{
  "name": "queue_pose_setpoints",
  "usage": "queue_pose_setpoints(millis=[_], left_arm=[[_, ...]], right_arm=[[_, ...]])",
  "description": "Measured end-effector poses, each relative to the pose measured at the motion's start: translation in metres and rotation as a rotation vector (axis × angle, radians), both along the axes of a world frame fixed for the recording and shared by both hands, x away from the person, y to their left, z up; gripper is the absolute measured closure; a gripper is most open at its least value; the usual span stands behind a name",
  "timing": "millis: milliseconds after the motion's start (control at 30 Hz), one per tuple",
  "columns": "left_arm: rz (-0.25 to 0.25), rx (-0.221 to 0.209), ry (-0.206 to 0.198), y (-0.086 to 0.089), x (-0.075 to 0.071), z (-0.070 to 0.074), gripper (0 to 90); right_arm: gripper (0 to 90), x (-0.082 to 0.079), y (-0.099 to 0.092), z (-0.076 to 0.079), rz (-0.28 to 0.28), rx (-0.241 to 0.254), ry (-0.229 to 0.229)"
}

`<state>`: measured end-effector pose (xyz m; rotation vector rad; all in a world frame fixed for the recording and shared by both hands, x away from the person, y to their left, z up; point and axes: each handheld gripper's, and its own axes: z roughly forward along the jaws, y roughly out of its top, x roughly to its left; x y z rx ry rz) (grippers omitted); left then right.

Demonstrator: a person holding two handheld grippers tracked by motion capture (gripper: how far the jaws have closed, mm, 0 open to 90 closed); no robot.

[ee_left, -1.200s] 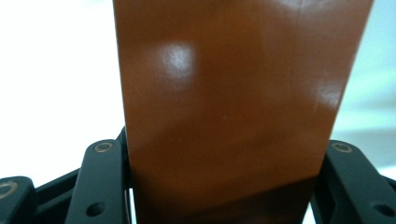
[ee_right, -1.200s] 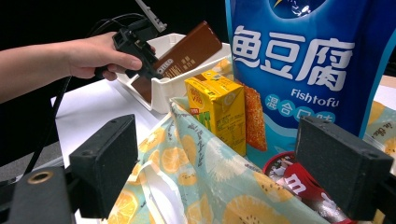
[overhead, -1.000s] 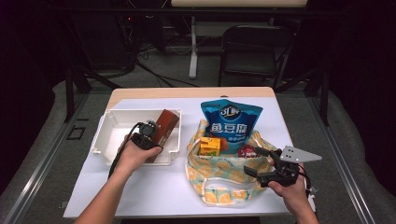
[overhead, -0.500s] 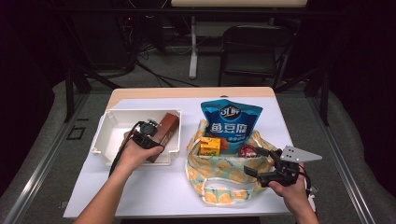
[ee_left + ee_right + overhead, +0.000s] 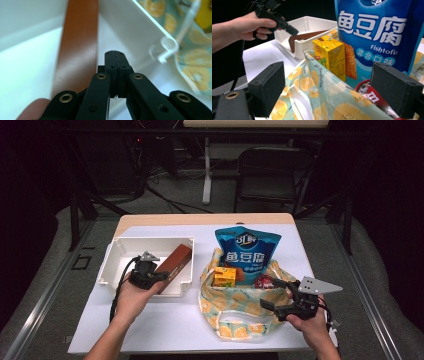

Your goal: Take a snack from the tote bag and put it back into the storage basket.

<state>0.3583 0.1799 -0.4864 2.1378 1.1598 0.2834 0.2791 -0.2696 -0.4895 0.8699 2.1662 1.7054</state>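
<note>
My left gripper [image 5: 156,276], jaws just closed empty, sits right beside the brown box [image 5: 174,265] leaning in the white bin [image 5: 119,251] and could tip it; my right gripper [image 5: 274,295] gapes at the bag [image 5: 235,307].

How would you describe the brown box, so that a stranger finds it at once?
Look at the white bin on the table's left side. Inside, the brown box leans tilted against the right wall. It is the only brown, long, flat thing there.

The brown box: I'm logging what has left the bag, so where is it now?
In the high view the brown box leans inside the white bin against its right wall, left of the orange-print bag, beside the shut left gripper.
</note>
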Motion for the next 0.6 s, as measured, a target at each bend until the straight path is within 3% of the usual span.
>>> queue_pose_setpoints(millis=[100,200,333,600], left_arm=[[-0.011,0.013,0.007,-0.004,-0.009,-0.008,90.0],[0.008,0.062,0.006,-0.003,-0.011,-0.016,90.0],[0.066,0.064,0.021,0.008,-0.005,-0.026,90.0],[0.168,0.053,0.012,0.028,0.014,-0.028,90.0]], right_arm=[[12.4,0.0,0.001,-0.001,-0.001,0.002,0.003],[12.5,0.0,0.002,-0.001,0.001,0.002,0.002],[12.5,0.0,0.002,-0.001,0.001,-0.001,0.005],[12.8,0.001,0.0,-0.003,-0.003,-0.003,0.01]])
